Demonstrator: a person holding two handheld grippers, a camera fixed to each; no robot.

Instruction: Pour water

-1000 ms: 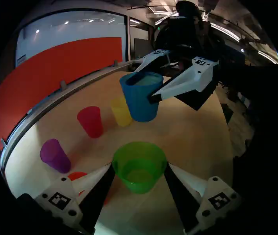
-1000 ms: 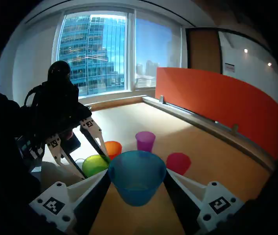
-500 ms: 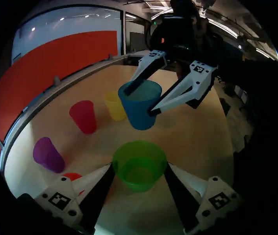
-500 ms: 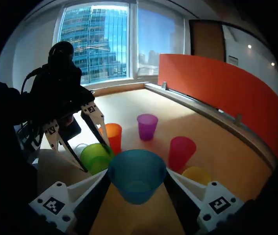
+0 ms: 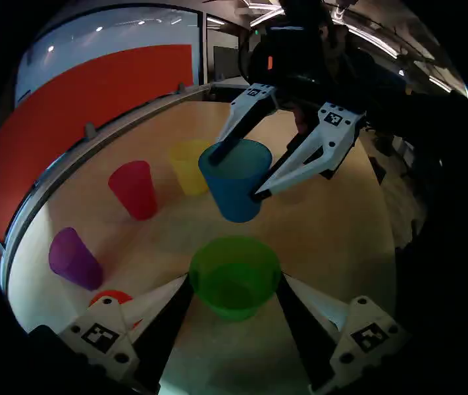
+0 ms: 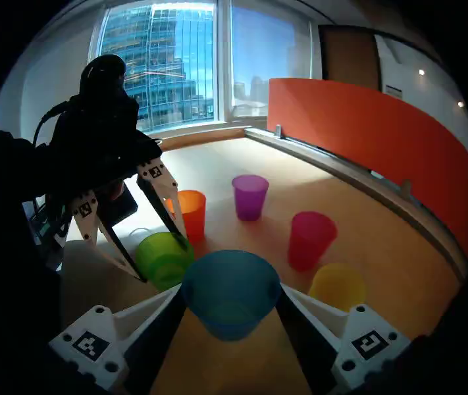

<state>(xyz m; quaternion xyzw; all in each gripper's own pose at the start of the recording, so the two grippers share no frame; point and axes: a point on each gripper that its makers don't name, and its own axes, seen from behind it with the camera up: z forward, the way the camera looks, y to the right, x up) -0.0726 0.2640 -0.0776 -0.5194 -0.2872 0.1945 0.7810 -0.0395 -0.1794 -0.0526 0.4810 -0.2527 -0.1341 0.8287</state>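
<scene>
Pale wooden surface (image 5: pixel 339 217) along an orange wall panel (image 5: pixel 89 99): two cups held.
The left gripper (image 5: pixel 234 279) pinches the green cup (image 6: pixel 162 259). Just beyond that cup, the right gripper (image 6: pixel 231 289) pinches the blue cup (image 5: pixel 235 181). In the left gripper view, the yellow cup (image 5: pixel 189 164), pink cup (image 5: pixel 133 189), purple cup (image 5: pixel 72 258) and orange cup (image 5: pixel 112 299) stand left of the green cup.
</scene>
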